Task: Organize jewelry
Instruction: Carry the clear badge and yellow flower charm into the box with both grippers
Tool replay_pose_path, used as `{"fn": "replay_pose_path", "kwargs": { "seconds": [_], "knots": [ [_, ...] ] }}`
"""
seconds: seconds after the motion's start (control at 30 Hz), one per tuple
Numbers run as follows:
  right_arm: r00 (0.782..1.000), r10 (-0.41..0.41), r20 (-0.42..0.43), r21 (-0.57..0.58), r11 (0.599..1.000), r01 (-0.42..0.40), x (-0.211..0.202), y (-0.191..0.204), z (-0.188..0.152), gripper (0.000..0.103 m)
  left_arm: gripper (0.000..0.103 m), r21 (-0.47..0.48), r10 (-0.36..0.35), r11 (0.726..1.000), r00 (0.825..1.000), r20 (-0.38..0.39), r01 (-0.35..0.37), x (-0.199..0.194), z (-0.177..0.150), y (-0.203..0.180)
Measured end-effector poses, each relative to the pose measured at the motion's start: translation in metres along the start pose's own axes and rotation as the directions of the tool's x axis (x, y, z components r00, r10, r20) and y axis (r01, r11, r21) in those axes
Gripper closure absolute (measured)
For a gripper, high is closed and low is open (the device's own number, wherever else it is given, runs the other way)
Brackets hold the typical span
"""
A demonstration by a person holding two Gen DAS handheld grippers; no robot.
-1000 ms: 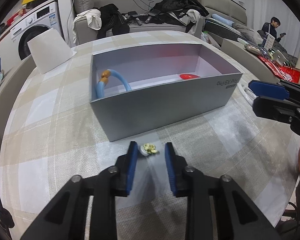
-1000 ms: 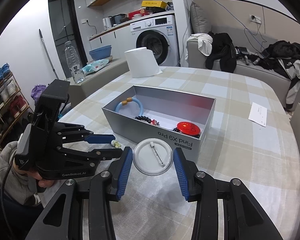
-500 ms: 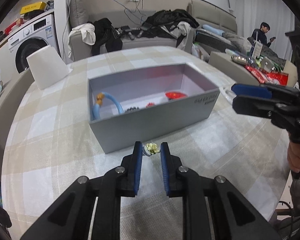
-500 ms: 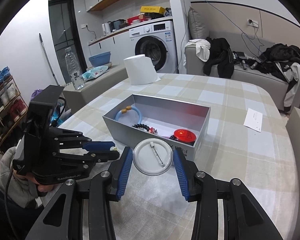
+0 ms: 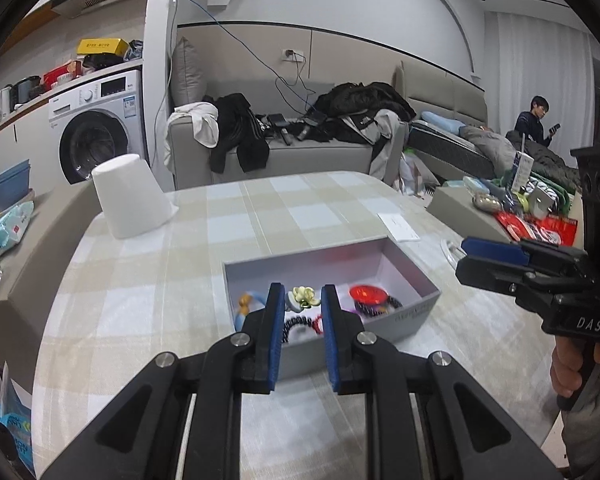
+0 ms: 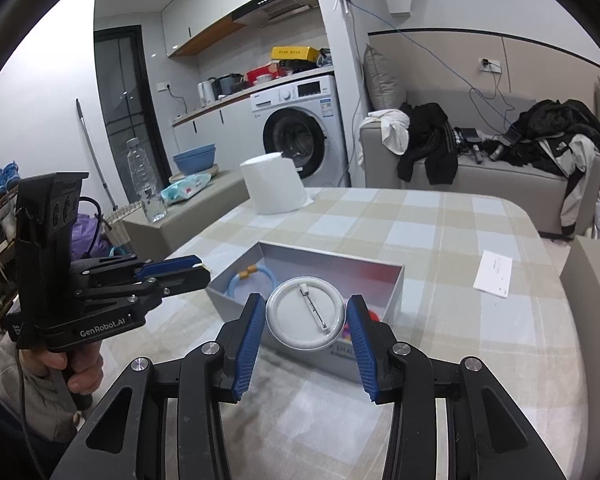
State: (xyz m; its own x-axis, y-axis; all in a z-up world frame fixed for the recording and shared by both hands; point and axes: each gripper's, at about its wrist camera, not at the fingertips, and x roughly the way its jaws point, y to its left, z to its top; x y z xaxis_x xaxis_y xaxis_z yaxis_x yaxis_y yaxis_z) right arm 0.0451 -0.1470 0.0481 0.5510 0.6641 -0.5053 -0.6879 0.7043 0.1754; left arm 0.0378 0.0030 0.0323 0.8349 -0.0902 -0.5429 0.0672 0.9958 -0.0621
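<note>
My left gripper [image 5: 301,300] is shut on a small pale-yellow flower hair clip [image 5: 303,297] and holds it in the air above the near wall of the grey box [image 5: 414,318]. The box holds a blue bangle [image 5: 249,300], a black beaded bracelet [image 5: 296,325] and a red round piece [image 5: 368,294]. My right gripper [image 6: 307,318] is shut on a round white pin badge [image 6: 306,314], back side up, held above the box's near wall [image 6: 336,360]. Each gripper shows in the other's view, the left [image 6: 172,274] and the right [image 5: 496,260].
The checked tablecloth [image 5: 260,216] covers the table. An upturned white container [image 5: 129,200] stands at the far left, a white paper slip [image 5: 398,227] at the far right. A sofa with clothes [image 5: 300,136] and a washing machine [image 5: 100,128] lie beyond.
My left gripper closed on the flower clip, lifted it off the table and carried it up over the box. My right gripper rose with the badge still held.
</note>
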Motion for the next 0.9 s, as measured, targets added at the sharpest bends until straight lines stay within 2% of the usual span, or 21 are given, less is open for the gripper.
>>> {"fn": "replay_pose_path", "kwargs": {
  "seconds": [0.4,0.9],
  "knots": [
    [1.000,-0.009,0.022,0.048,0.999,0.008,0.028,-0.015,0.023,0.062,0.089,-0.007,-0.008,1.000,1.000,-0.002,0.008,0.029,0.013,0.012],
    [0.999,-0.021,-0.042,0.100,0.995,0.025,0.049,-0.029,0.006,0.062,0.089,-0.040,0.011,0.999,0.998,-0.055,-0.013,0.040,0.000,0.018]
  ]
}}
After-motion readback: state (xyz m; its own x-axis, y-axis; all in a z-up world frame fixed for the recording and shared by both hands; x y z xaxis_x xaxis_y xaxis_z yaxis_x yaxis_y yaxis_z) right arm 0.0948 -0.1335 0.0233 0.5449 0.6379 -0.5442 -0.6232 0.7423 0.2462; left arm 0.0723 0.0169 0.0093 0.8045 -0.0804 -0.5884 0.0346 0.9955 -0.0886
